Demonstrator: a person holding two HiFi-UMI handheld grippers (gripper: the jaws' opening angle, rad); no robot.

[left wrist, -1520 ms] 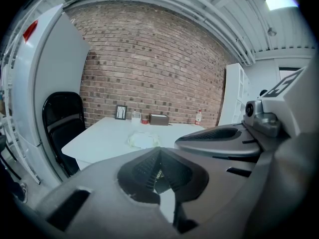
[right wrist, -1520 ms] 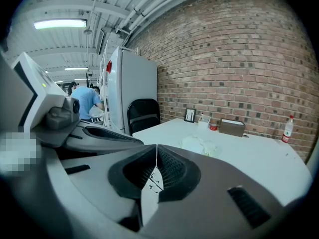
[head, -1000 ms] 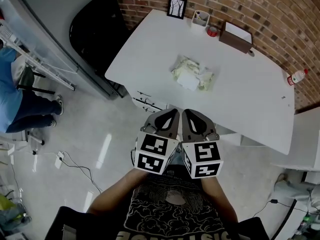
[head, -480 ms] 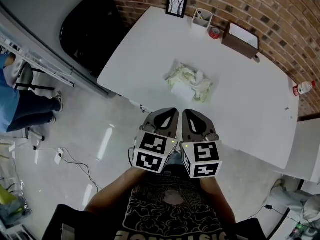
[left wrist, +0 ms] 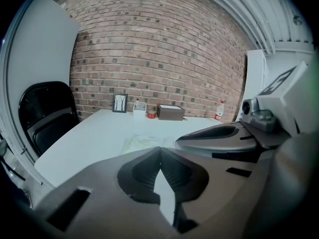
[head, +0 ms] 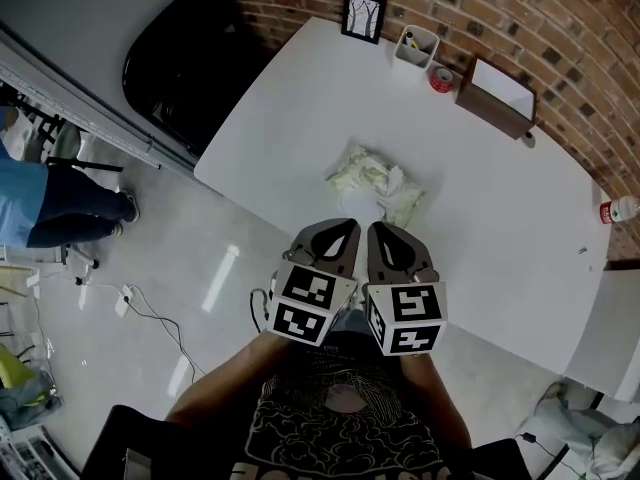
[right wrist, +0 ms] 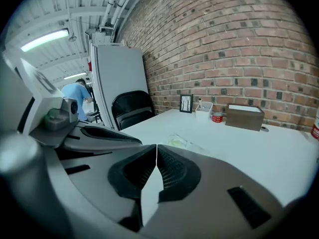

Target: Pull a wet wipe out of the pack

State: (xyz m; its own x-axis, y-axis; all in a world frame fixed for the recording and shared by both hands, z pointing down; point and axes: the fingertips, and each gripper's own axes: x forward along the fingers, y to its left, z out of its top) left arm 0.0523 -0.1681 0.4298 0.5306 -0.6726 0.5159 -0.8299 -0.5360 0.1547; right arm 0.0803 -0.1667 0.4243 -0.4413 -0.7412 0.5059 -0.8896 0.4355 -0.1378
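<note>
Now the left gripper point(head: 345, 226) and the right gripper point(head: 377, 228) are held side by side at the near edge of the white tabletop point(head: 300, 98). Each has its jaws pressed together on nothing. The crumpled wet wipe pack point(head: 375, 180) lies on the tabletop just beyond their tips. A picture frame point(head: 361, 15) and a brown box point(head: 497, 96) stand far off by the brick wall.

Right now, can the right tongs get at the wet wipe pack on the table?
Probably yes. The right tongs hang just short of the wet wipe pack, and nothing stands between them. They are shut, so they would need to open first.
</note>
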